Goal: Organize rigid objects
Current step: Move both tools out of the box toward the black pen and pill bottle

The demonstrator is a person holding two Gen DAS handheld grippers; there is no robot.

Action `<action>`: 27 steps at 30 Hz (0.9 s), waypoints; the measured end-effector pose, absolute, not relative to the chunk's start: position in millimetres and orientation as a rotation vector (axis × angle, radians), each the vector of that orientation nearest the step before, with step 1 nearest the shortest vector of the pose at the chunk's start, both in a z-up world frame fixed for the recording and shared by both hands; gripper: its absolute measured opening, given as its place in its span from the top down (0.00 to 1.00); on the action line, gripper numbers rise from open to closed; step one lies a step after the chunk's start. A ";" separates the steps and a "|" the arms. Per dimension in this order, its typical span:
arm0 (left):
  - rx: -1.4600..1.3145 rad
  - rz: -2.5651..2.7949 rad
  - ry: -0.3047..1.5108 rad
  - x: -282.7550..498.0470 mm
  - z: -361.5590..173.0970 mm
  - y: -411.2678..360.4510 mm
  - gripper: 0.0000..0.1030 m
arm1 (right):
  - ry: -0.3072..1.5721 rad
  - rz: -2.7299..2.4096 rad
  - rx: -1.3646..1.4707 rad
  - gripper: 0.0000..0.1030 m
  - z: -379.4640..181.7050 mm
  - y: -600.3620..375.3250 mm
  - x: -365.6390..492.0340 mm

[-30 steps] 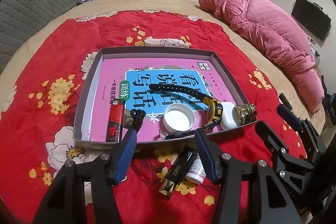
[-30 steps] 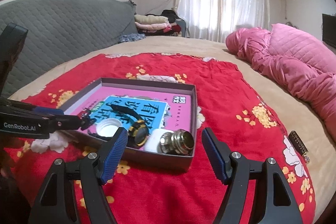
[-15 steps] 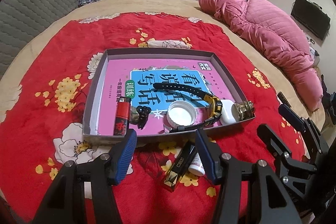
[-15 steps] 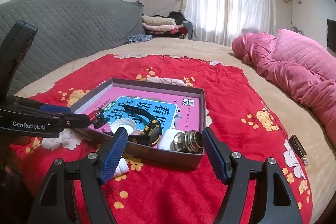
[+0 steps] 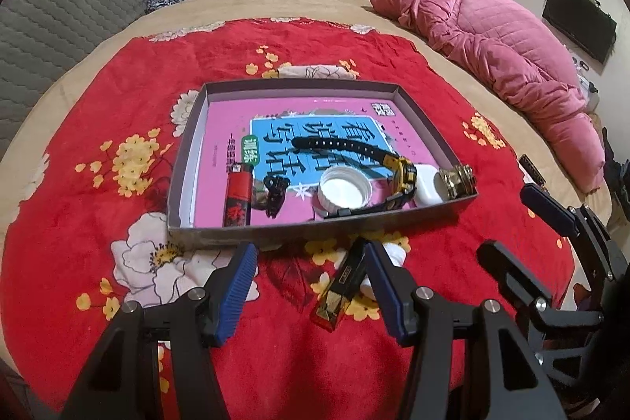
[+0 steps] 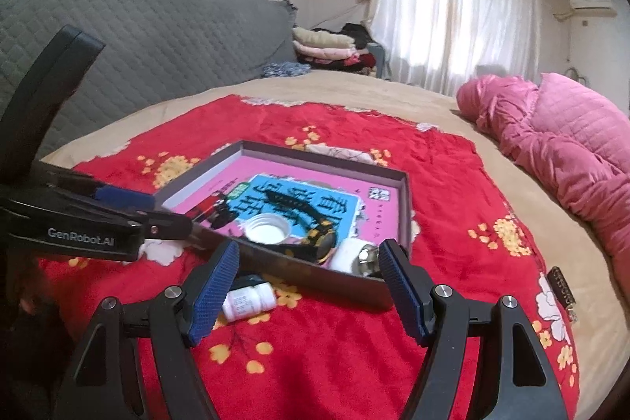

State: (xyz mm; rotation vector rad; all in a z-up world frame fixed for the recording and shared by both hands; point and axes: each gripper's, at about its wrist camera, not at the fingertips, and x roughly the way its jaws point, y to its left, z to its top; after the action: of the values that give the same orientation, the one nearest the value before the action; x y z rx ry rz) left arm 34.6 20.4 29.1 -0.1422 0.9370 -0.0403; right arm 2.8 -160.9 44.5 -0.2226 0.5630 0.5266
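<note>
Left gripper (image 5: 311,286) and right gripper (image 6: 309,288), fingers spread, empty.

Pink quilt (image 5: 508,50) on bed, TV (image 5: 578,20) on wall.

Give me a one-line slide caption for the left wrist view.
Open left tool hovers over a black-and-gold rectangular case on the red floral blanket, before the shallow grey cardboard tray.

Plush red cloth is seen on the blanket (image 5: 98,128), soft-napped with printed flowers. Matt grey cardboard forms the tray (image 5: 315,229); glossy printed paper is shown on the book (image 5: 346,113) inside. Shiny metal is seen on the knob (image 5: 458,180), smooth white plastic on the cap (image 5: 344,188), glossy red plastic on the lighter (image 5: 237,201). Ribbed blue rubbery pads (image 6: 212,292) are fitted to matt black gripper frames.
</note>
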 end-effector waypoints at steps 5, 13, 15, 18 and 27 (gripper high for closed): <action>-0.135 -0.051 0.954 29.7 24.5 19.8 0.45 | 0.616 0.555 -0.228 0.27 37.4 -154.8 1.0; -0.128 -0.064 0.994 24.7 12.7 20.1 0.45 | 0.664 0.580 -0.272 0.27 24.5 -145.5 -1.2; -0.131 -0.078 1.007 23.8 7.8 19.6 0.45 | 0.676 0.588 -0.279 0.27 20.6 -143.7 -0.8; -0.138 -0.089 1.029 24.5 -0.2 19.7 0.45 | 0.700 0.596 -0.285 0.27 13.4 -141.3 2.1; -0.120 -0.108 1.090 27.4 -25.3 15.7 0.45 | 0.758 0.571 -0.246 0.27 -0.1 -150.0 16.8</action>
State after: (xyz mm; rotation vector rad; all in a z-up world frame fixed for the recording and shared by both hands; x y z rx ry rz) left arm 27.4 15.7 -25.3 -0.1203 1.0900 -0.1077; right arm 16.8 -150.0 -0.1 -0.2458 0.7580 0.5706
